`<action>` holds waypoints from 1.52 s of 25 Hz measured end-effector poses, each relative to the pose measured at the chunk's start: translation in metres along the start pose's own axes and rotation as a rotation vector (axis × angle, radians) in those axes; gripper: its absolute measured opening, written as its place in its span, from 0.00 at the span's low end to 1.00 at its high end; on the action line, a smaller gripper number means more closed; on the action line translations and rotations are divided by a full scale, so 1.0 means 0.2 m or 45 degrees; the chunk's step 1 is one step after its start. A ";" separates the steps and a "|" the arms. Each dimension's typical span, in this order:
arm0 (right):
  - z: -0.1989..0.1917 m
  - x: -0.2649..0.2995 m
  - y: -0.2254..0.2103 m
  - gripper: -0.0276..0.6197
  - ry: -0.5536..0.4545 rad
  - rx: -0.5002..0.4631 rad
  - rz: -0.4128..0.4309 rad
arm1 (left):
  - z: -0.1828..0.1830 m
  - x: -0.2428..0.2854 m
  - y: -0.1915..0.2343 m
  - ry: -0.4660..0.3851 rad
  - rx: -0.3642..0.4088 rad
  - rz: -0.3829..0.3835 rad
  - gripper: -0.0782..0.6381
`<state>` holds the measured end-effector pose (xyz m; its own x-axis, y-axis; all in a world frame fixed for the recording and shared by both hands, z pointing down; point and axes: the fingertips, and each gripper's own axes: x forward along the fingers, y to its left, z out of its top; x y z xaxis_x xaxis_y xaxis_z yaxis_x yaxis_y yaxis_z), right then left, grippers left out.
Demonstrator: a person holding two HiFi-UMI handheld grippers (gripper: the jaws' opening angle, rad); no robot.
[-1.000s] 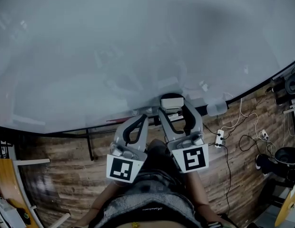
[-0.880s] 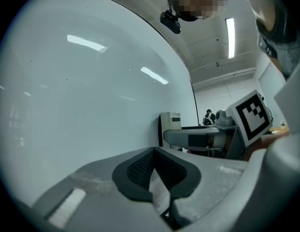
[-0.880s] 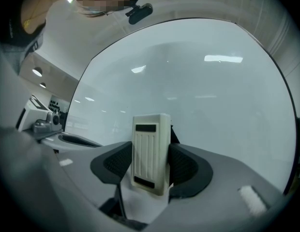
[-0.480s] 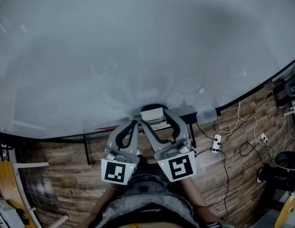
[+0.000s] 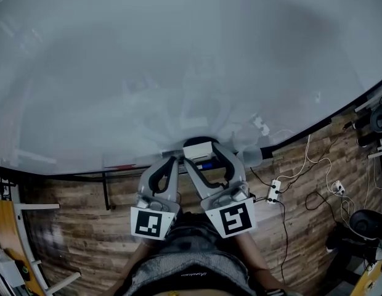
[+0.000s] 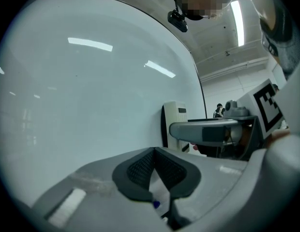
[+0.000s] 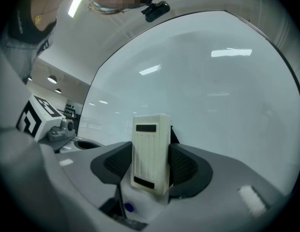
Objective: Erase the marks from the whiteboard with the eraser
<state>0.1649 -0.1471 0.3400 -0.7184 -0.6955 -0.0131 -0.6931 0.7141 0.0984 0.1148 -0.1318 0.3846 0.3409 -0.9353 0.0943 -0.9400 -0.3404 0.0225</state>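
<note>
**Eraser clamped in the right claw, low on the whiteboard**

Head view: the whiteboard (image 5: 178, 54) fills the upper frame, and its dark lower edge curves above the wood floor (image 5: 68, 227). The right claw (image 5: 203, 150) is clamped on the white eraser (image 5: 198, 147) at the board's bottom edge. The left claw (image 5: 175, 159) sits just beside it. I can make out no ink marks, only reflections. Open board spreads above and to both sides. Below the edge, towards the right, a power strip (image 5: 274, 190) and cables lie on the floor.

Left gripper view: its pads (image 6: 140, 170) meet at the tips with nothing between, so it is probably just idle. Beyond them the eraser stands upright and seems to touch the board.

Right gripper view: the eraser stands upright between the pads, gripped by its narrow sides. That probably leaves the wiping face free towards the board.
</note>
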 end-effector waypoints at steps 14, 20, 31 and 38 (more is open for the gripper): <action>-0.05 -0.25 -0.43 0.42 0.021 -0.038 0.012 | 0.02 0.30 -0.38 -0.008 0.009 0.014 0.11; -0.08 -0.37 -0.62 0.42 0.043 -0.068 0.000 | 0.04 0.40 -0.54 -0.007 0.021 0.008 0.11; -0.14 -0.54 -0.95 0.42 0.046 -0.131 -0.014 | 0.03 0.55 -0.74 0.006 0.024 0.002 0.11; -0.18 -0.57 -1.04 0.42 0.070 -0.159 0.014 | 0.02 0.56 -0.76 0.023 0.024 0.030 0.11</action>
<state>0.3931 -0.2184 0.3569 -0.7193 -0.6934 0.0429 -0.6699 0.7086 0.2217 0.2963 -0.1857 0.3886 0.3183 -0.9413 0.1126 -0.9473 -0.3202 0.0011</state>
